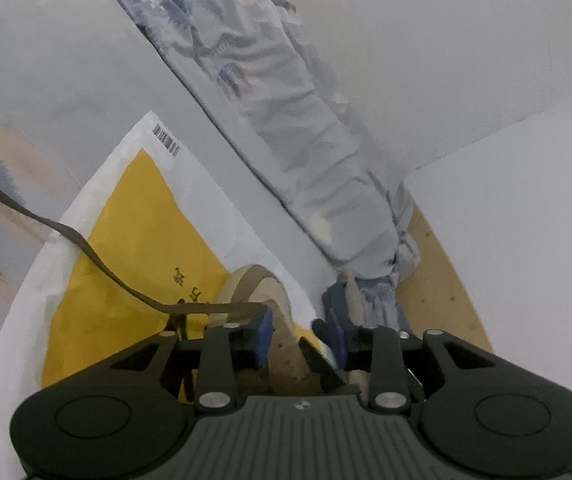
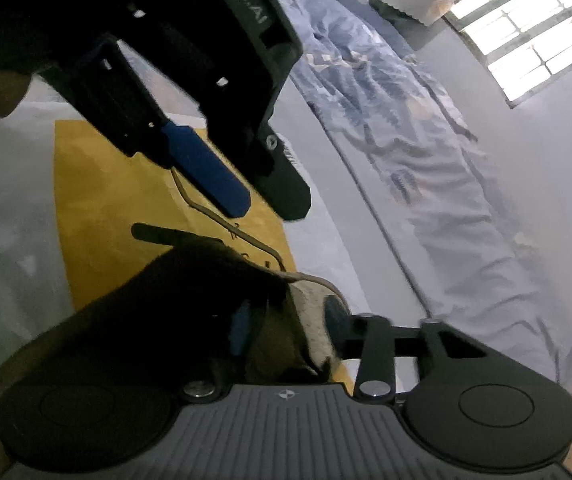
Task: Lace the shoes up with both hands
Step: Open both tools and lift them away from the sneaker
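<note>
Inspecting this moment, we are finding the lacing under way and far from finished. The shoe (image 1: 264,300) is sitting directly ahead of the left claw (image 1: 301,336), partly between its blue pads (image 1: 264,336), on a white bag with a yellow panel (image 1: 134,240). We are seeing daylight on both sides of the toe, so we are judging the left claw released, gripping nothing. A flat brown lace (image 1: 86,248) is running from just in front of that claw away to its left and out of view; what is holding its far end we cannot tell.

In the right wrist view, the right claw (image 2: 286,326) is standing part open around the shoe's upper (image 2: 309,320); the near pad is lost in shadow, so we cannot tell whether it is pressing. The lace (image 2: 222,220) is curving slack ahead of it toward the left claw's blue pad (image 2: 210,172).

We are judging the lace threaded at least once, not tensioned, and no knot is visible.

Materials: the shoe looks like pale suede with a rounded, rubber-edged toe; the lace is a flat woven ribbon; the bag is smooth, crinkled plastic with a barcode (image 1: 166,142). Beyond the claws, rumpled blue-printed bedding (image 1: 305,120) is lying soft and creased.
</note>
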`<state>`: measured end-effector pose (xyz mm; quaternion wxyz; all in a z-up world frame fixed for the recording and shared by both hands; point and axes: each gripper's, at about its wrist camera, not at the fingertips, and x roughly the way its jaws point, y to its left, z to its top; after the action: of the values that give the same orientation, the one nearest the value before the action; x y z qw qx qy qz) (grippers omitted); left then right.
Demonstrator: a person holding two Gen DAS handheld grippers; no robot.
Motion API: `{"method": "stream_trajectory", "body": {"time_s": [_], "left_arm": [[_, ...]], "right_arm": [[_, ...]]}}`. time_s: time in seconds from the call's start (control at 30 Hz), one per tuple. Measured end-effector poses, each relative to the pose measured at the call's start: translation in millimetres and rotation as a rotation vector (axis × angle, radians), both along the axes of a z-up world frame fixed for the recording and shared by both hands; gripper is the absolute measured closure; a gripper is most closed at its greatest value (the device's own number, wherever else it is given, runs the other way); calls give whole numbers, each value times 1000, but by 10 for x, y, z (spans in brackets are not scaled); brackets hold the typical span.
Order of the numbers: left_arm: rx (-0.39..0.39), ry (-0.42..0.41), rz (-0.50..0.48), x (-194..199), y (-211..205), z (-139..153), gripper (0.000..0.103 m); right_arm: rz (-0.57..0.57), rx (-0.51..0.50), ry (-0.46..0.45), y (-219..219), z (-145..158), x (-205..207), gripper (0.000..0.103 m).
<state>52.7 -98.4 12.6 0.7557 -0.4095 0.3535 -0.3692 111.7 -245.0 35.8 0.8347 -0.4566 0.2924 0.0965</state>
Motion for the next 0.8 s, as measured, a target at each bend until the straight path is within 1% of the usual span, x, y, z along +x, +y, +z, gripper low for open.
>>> {"method": "stream_trajectory", "body": {"time_s": [0.07, 0.1, 0.13, 0.17, 0.23, 0.27, 0.33, 0.4, 0.47, 0.5, 0.57, 0.6, 0.63, 0.7, 0.73, 0.8], "left_arm": [[-14, -13, 11, 4, 13, 15, 75], [-22, -21, 17, 7, 20, 26, 75], [-28, -26, 23, 10, 26, 35, 75], [-36, -31, 32, 9, 36, 43, 75], [-56, -38, 49, 5, 60, 56, 71], [-60, -35, 57, 5, 70, 57, 70], [-66, -24, 71, 7, 89, 58, 69], [-67, -19, 85, 1, 93, 57, 69], [-52, -23, 98, -8, 75, 61, 65], [-42, -29, 103, -12, 55, 65, 61], [-28, -55, 107, -25, 1, 70, 58], [-12, -65, 104, -26, -36, 72, 55], [6, -68, 104, -30, -64, 69, 51], [26, -64, 107, -41, -103, 52, 51], [19, -53, 103, -42, -115, 32, 51], [11, -30, 99, -42, -140, -7, 51]], "right_arm": [[-4, 0, 6, -11, 37, -88, 51], [-6, -5, 8, -11, 53, -138, 47], [-8, -16, 4, -6, 73, -199, 40], [-10, -24, 0, -5, 96, -272, 37], [-29, -14, -12, -31, 175, -514, 36], [-46, 10, -25, -62, 245, -614, 36], [-103, 112, -81, -163, 458, -740, 35], [-187, 258, -175, -251, 654, -1024, 32], [-266, 461, -278, -401, 845, -1092, 29], [-291, 567, -309, -484, 882, -1141, 29], [-325, 746, -335, -645, 857, -1212, 29], [-341, 798, -345, -709, 803, -1253, 29], [-364, 826, -361, -759, 737, -1299, 29], [-419, 844, -407, -839, 610, -1387, 27], [-446, 860, -431, -887, 546, -1437, 21], [-476, 924, -441, -1013, 410, -1516, 15]]}}
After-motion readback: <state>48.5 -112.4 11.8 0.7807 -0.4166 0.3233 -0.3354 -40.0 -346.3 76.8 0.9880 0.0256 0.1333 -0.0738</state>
